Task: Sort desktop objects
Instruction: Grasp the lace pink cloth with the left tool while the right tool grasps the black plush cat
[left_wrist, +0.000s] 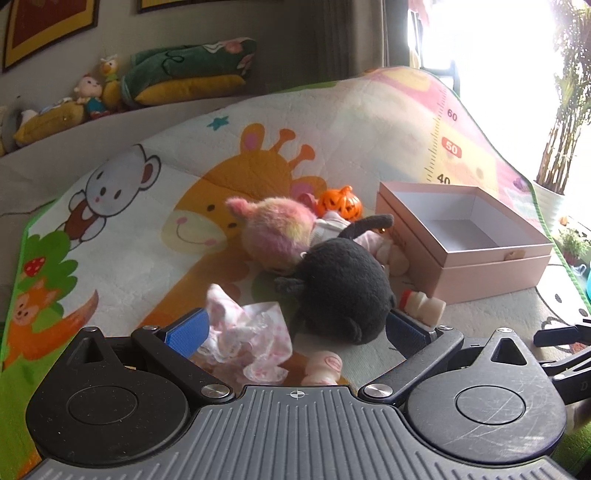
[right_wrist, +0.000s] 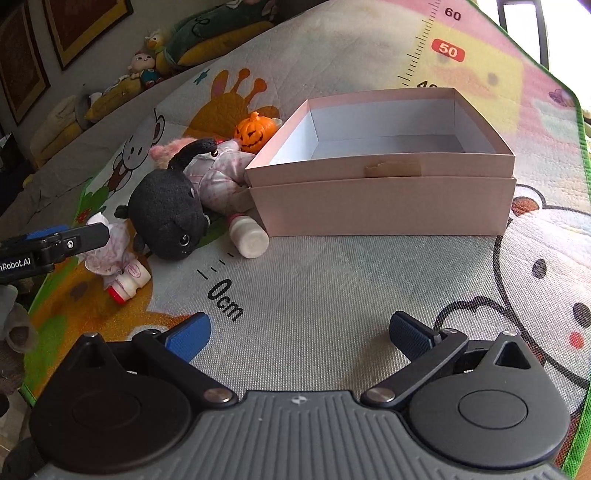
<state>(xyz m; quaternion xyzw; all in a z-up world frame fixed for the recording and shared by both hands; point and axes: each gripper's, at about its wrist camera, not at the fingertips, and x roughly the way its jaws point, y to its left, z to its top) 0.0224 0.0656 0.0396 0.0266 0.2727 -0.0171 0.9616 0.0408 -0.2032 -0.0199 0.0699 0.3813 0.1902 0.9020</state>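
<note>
A black plush toy lies on the play mat beside a doll with pink-yellow hair, an orange pumpkin and a white bottle. An open pink box stands to the right. My left gripper is open, its blue pads either side of a pink floral cloth and the plush's near end; a second small bottle lies below. My right gripper is open and empty over bare mat, in front of the box. The plush, the bottle and the left gripper's finger show at left.
The cartoon play mat covers the surface, with a ruler print along it. Stuffed toys and pillows line a ledge behind. A potted plant stands at the far right by a bright window.
</note>
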